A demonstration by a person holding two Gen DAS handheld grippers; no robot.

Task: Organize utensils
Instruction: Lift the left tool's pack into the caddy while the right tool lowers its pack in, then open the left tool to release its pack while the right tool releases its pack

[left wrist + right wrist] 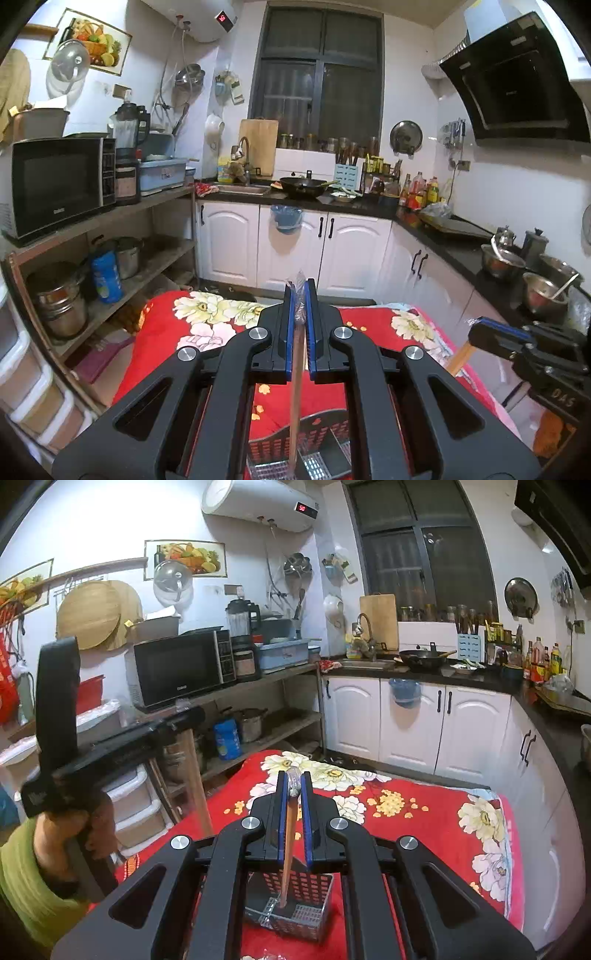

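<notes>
Between the blue pads of the left gripper [300,295] a thin wooden utensil [295,398] is clamped, a scrap of clear wrapper sticking up past the tips; its shaft hangs down toward a perforated utensil basket [325,435] on the red floral cloth [166,332]. The right gripper [293,779] is likewise closed on a second wooden stick [288,853], whose lower end appears to be inside the same basket [306,886], though whether it touches the bottom cannot be told.

Both utensils are judged to be mid-transfer, either being lowered into the basket or drawn out of it. For this step to be done well, each shaft should be kept near upright and guided into a single compartment, and the pads should be parted only once the tip is seated, so that nothing tips over the rim. The two grippers are held close side by side; a collision of their bodies is the main risk.

Further out, a rack with a microwave [184,668] stands left of the table and white cabinets [288,247] lie beyond, well apart and not in the way.
</notes>
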